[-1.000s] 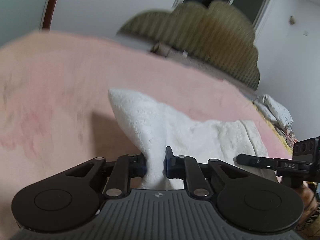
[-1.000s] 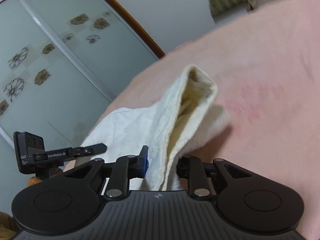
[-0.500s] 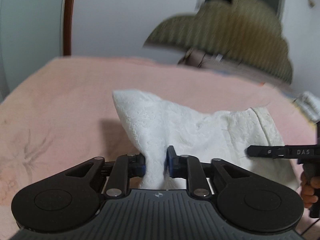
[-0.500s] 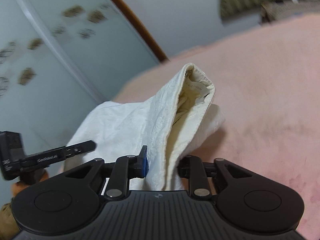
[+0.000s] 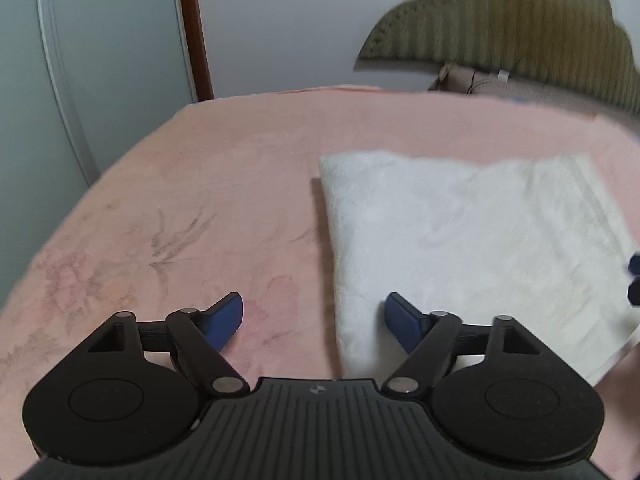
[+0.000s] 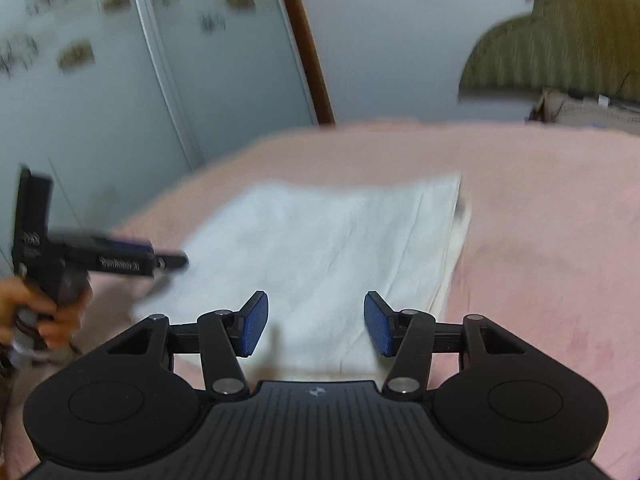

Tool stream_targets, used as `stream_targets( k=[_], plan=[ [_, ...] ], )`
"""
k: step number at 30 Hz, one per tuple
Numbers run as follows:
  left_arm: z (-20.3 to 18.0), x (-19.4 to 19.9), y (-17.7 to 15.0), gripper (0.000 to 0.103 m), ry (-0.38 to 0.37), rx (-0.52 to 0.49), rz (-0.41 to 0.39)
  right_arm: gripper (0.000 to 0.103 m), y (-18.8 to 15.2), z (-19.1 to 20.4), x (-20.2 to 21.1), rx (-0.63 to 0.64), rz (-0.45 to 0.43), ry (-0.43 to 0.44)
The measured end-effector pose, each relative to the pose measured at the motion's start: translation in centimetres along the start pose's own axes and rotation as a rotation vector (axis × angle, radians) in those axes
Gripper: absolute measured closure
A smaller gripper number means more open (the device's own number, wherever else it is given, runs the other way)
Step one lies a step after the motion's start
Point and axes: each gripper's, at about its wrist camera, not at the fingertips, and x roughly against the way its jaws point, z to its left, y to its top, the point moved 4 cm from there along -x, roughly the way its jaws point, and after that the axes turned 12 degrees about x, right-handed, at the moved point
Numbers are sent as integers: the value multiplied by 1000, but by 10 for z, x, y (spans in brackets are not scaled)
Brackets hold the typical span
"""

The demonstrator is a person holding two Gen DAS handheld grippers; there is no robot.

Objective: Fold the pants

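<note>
The white pants (image 5: 472,240) lie folded flat in a rectangle on the pink bed cover (image 5: 200,208). My left gripper (image 5: 314,318) is open and empty, straddling the near left edge of the fold. In the right wrist view the pants (image 6: 328,248) lie flat ahead of my right gripper (image 6: 316,326), which is open and empty over the near edge. The left gripper (image 6: 160,262) shows there at the left, held by a hand, beside the fold's left edge.
A padded olive headboard (image 5: 512,36) and a pillow (image 5: 480,80) stand at the far end of the bed. A sliding glass wardrobe door (image 6: 100,80) with a brown frame (image 6: 304,48) runs along the left of the bed.
Both grippers have let go of the pants and opened. The pants, held up half a second ago, now lie flat on the bed. Both grippers have drawn back a little.
</note>
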Motion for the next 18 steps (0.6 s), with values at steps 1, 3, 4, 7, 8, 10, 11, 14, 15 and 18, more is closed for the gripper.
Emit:
stream_targets(
  k=[1,3,4,7,8,10,11,14,15,18],
  plan=[
    [1,6,1,22,13,6,-17,51,-3,-2,-6,-1,27,-51],
    [3,28,3,22,27,9,-71,51,-2,-2,1,-36,21,-110],
    [3,38,4,20,35,7,-106,49,1,1,9,-54,-7,-107],
    [-2,53,-2,3,45,-4,-164,40,4,16,25,-51,-74,-43],
    [-6,49,-7,4,47,-41,-154,36,4,22,20,-35,-62,-34],
    [-14,31,-20,10,83,-124,-95,35,-4,25,1,-21,6,-65],
    [-13,28,-24,10,104,-121,-90,35,-10,22,-3,-37,29,-94],
    [-8,47,-28,10,93,-62,-118,33,-9,25,19,-116,-29,-116],
    [-9,53,-30,10,78,-56,-117,31,-7,28,28,-127,-52,-104],
    [-12,65,-36,10,65,-29,-110,18,-9,41,44,-163,-70,-104]
  ],
)
